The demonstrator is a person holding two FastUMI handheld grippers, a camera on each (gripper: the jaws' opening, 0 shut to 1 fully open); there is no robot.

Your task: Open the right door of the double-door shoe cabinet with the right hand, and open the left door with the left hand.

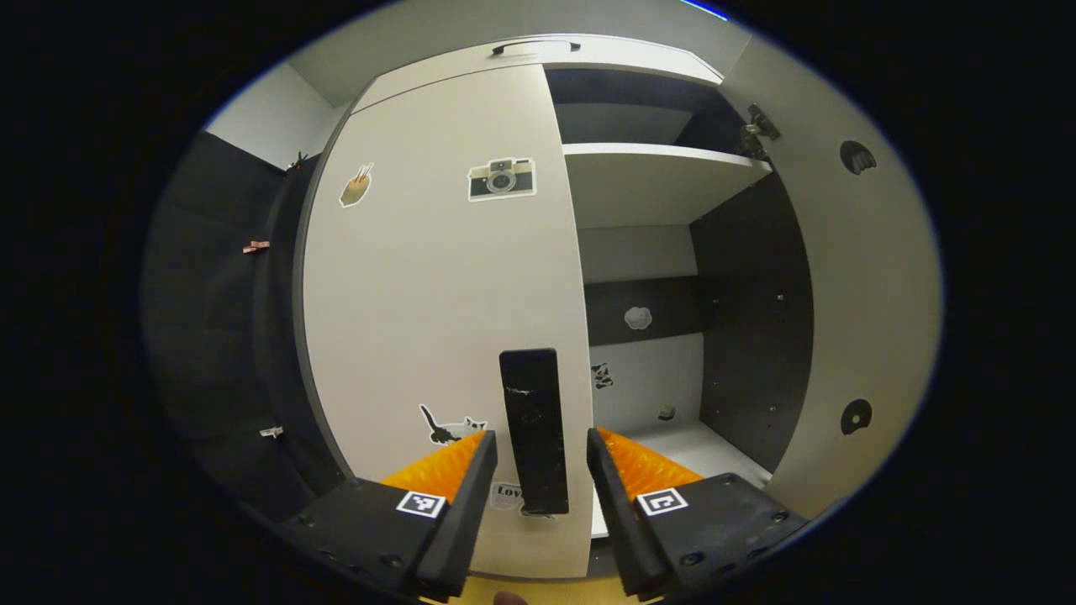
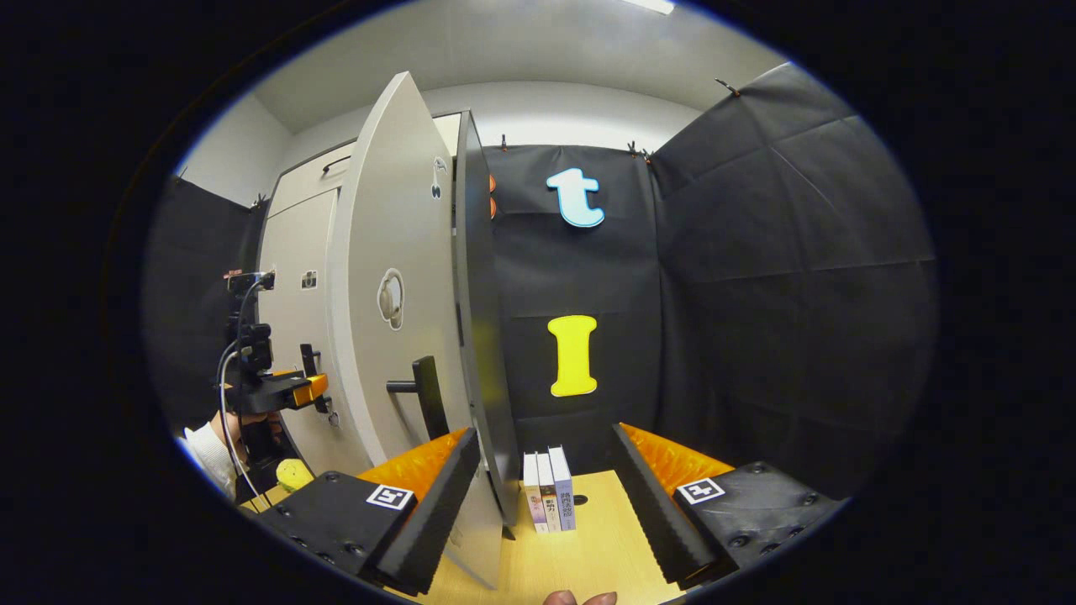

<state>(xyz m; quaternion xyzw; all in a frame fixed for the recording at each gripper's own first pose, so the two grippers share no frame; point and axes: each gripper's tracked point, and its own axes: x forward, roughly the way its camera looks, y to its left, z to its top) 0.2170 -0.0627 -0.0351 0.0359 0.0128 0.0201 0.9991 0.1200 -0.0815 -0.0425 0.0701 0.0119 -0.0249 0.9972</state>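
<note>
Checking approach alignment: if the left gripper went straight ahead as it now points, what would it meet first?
Most likely the black handle on the closed left door; it stands centred between the open left gripper fingers, though depth is unclear.

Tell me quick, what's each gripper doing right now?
Left gripper: open, fingers either side of the left door handle.
Right gripper: open, holding nothing.

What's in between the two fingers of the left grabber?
In the left gripper view, the left door's handle stands between the left gripper's open fingers, untouched by either.
</note>
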